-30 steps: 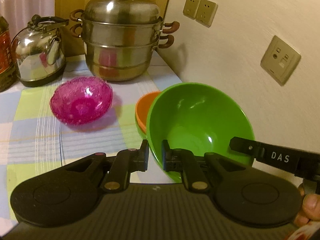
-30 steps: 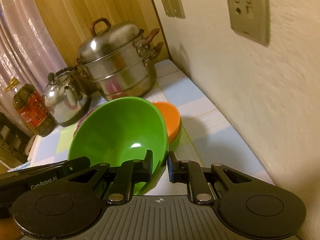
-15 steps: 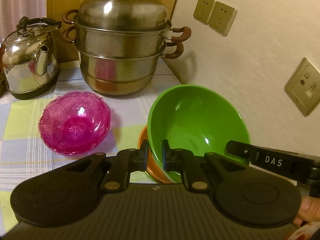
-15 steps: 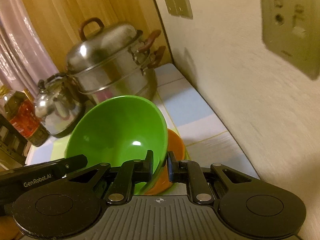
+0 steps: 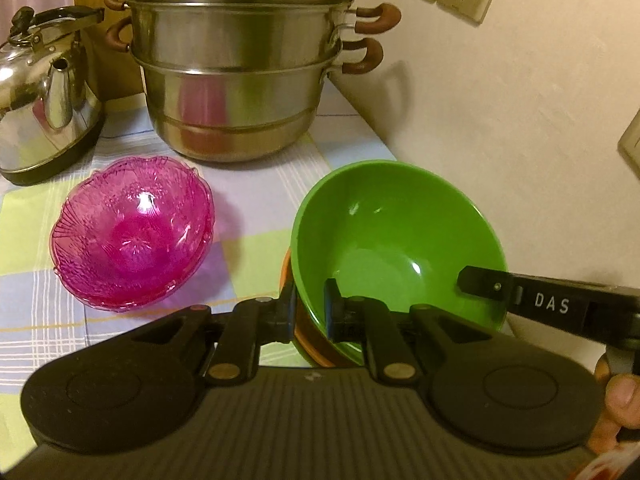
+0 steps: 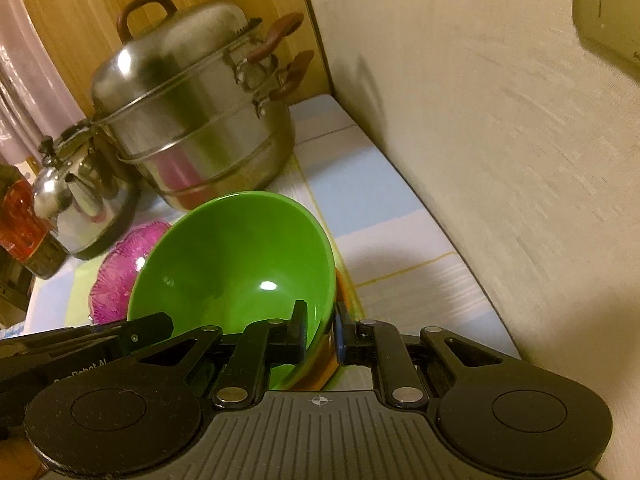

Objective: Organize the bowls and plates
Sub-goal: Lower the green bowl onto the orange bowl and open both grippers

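Green bowl (image 5: 396,240) hanging tilted over the orange bowl (image 5: 290,280), nearly nested, close to the wall. Being pinched at 2 rim points: left gripper (image 5: 310,310) clenching the near-left rim, right gripper (image 6: 322,330) clenching the opposite rim, 1 finger inside and 1 outside at each. Judging as rigid, light, glossy plastic: likely slippery under narrow pads, unlikely to shatter. Recommending grips on the thin rim wall, on opposite sides, for level lowering. Lying beside on the checked tablecloth (image 5: 256,200): pink glass bowl (image 5: 132,232), probably fragile. Standing behind: steel steamer pot (image 5: 240,68) and kettle (image 5: 44,96).
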A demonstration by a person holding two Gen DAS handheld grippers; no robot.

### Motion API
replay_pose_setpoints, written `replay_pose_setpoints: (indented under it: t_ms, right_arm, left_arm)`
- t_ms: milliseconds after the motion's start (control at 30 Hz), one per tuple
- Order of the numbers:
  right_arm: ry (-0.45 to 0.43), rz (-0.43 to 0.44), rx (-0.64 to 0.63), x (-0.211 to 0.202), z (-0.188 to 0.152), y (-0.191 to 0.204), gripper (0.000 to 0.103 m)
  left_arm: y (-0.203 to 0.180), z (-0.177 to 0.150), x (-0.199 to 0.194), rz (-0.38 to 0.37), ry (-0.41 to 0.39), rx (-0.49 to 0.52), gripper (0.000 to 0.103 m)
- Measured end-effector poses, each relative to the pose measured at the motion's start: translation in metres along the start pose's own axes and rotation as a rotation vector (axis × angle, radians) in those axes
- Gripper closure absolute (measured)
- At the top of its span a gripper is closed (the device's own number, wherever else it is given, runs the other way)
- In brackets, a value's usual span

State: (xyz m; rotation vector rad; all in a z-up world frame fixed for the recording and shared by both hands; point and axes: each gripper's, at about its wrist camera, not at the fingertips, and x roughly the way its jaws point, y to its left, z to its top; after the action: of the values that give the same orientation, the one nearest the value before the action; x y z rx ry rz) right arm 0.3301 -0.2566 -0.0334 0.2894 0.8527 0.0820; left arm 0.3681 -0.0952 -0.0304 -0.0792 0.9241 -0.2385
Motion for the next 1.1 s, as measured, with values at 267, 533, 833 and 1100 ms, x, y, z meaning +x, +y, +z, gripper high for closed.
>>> replay_pose_setpoints:
  t_ms: [267,533,833,1100]
  right_arm:
    - [0.006,-0.010,-0.013,0.006,-0.003,0.002,0.090]
    - [-0.007,-0.014,-0.019,0.010,-0.006,0.001,0.089]
    - [-0.061,-0.002,0.018,-0.011,-0.010,-0.009,0.078]
    - [-0.078,0.038,0.064,-0.050,-0.034,-0.004,0.076]
  left_arm:
    - [0.001,-0.001,0.003,0.004,0.002,-0.001,0.091]
    - [0.004,-0.003,0.007,0.006,0.008,-0.014,0.089]
    - [0.007,-0.009,-0.011,0.003,-0.036,-0.050,0.084]
    - [0.014,-0.036,-0.055,-0.009,-0.082,-0.107,0.084]
